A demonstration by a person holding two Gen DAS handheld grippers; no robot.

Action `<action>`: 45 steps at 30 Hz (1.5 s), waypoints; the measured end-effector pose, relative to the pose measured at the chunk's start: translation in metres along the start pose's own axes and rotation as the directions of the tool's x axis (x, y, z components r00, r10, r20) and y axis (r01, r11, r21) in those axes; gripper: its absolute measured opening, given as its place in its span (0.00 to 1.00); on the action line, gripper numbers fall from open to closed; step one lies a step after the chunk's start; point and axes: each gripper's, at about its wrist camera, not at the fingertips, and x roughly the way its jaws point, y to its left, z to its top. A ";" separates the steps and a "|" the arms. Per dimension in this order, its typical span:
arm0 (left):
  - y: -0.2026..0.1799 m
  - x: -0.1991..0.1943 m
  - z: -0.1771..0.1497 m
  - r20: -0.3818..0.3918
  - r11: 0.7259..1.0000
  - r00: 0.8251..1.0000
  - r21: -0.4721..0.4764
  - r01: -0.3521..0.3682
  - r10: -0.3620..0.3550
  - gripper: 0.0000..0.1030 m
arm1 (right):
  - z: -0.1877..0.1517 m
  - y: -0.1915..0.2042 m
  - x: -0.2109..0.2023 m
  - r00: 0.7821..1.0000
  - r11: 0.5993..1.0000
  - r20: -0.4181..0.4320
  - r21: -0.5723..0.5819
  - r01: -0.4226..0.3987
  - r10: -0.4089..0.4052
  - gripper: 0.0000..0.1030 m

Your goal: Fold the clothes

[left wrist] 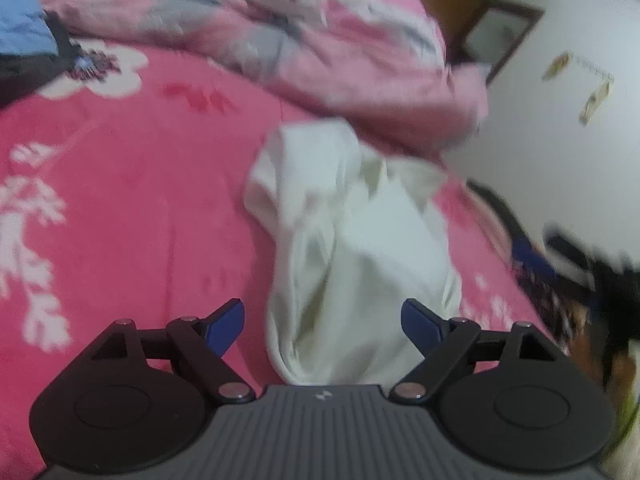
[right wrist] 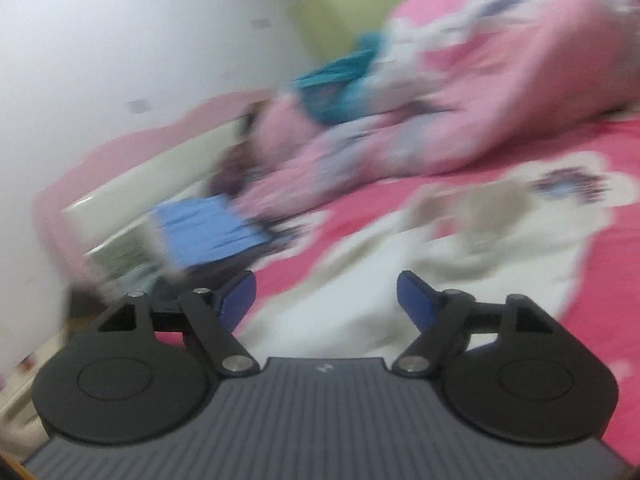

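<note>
Your left gripper (left wrist: 322, 320) hovers low over the bed with its jaws spread wide and nothing between them. Directly ahead of it, running from between the blue fingertips (left wrist: 226, 322) up the frame, lies the crumpled cream-white cotton garment (left wrist: 352, 248), bunched into loose folds on the bright pink fleece bedspread with white flower print (left wrist: 120, 200). The garment's far end sits just below the heaped pale pink quilt with grey and white patches (left wrist: 304, 52), close to it; whether they touch is hard to say through the blur. At the upper left corner a light blue folded cloth (left wrist: 20, 28) rests on a dark item at the bed's edge.

Your right gripper (right wrist: 326, 300) also has its jaws wide apart and holds nothing. In this heavily blurred view the same cream-white garment (right wrist: 400, 280) spreads out on the pink bedspread (right wrist: 608, 280) just past the fingertips. Beyond it the pale pink quilt (right wrist: 480, 92) is piled up, with a teal cloth (right wrist: 340, 80) against it. The light blue cloth (right wrist: 204, 232) lies to the left, near the pink-trimmed cream headboard (right wrist: 120, 176) and the white wall (right wrist: 120, 40).
</note>
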 end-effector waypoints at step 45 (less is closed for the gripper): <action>0.048 0.011 0.072 0.144 0.931 0.922 -0.117 -0.344 0.359 0.13 | -0.037 -0.029 -0.071 0.966 0.982 -0.218 0.091 0.163 -0.140 0.49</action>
